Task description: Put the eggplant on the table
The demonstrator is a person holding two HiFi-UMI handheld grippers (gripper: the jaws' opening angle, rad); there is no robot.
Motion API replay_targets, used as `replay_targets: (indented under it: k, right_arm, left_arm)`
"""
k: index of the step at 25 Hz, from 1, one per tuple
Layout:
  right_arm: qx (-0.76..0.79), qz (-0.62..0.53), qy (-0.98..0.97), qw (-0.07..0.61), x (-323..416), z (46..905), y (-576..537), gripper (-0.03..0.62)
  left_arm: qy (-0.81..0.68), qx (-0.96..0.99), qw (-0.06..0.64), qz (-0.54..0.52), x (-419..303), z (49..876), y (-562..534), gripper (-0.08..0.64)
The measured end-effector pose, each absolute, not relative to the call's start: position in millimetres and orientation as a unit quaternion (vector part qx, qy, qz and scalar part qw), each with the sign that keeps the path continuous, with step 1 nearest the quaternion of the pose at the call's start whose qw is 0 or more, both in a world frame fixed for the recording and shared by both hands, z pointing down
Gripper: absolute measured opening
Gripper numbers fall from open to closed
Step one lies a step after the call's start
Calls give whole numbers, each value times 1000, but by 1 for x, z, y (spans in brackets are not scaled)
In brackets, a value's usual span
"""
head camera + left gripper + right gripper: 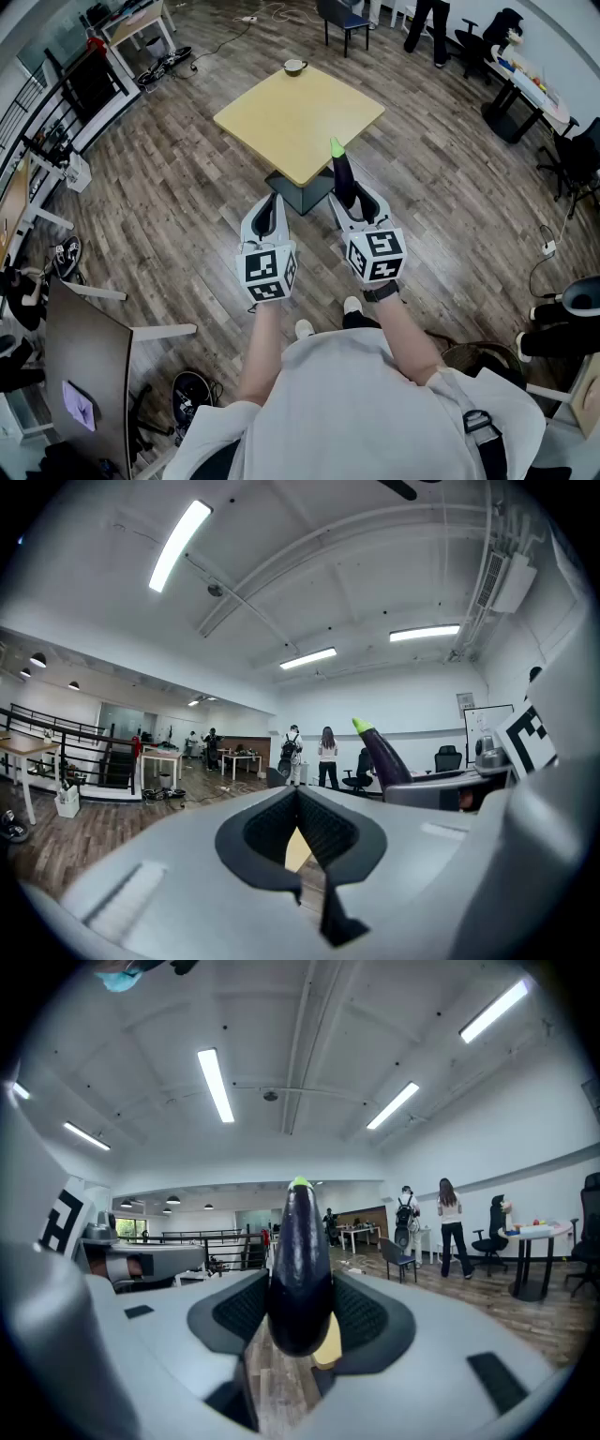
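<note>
A dark purple eggplant (342,173) with a green stem tip stands upright between the jaws of my right gripper (352,201), which is shut on its lower part. It hangs just in front of the near corner of the square yellow table (291,112), over the table's dark base. In the right gripper view the eggplant (300,1269) fills the gap between the two pads. My left gripper (266,216) is level beside it on the left, shut and empty. The left gripper view shows the eggplant (380,755) sticking up at the right.
A small cup (295,67) sits at the table's far edge. The table's base (302,192) stands on the wood floor below my grippers. Desks, office chairs (345,21) and standing people are at the back; a monitor (89,375) is at lower left.
</note>
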State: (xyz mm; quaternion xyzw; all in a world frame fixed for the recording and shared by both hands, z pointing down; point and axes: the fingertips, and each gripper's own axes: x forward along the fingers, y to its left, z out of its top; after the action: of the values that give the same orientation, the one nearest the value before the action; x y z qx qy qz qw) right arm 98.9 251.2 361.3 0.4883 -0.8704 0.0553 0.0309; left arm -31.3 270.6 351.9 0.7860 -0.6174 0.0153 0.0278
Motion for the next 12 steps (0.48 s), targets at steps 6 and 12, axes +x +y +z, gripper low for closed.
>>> replay_targets:
  k: [6,12]
  right_arm:
    - [474,59,-878,12,134,353,226,215]
    - [455,54,-889,3,171,350,201,215]
  left_arm:
    - [-633,774,21,-3,0,343,248,9]
    - [-642,767,17,-7,40,341,217,9]
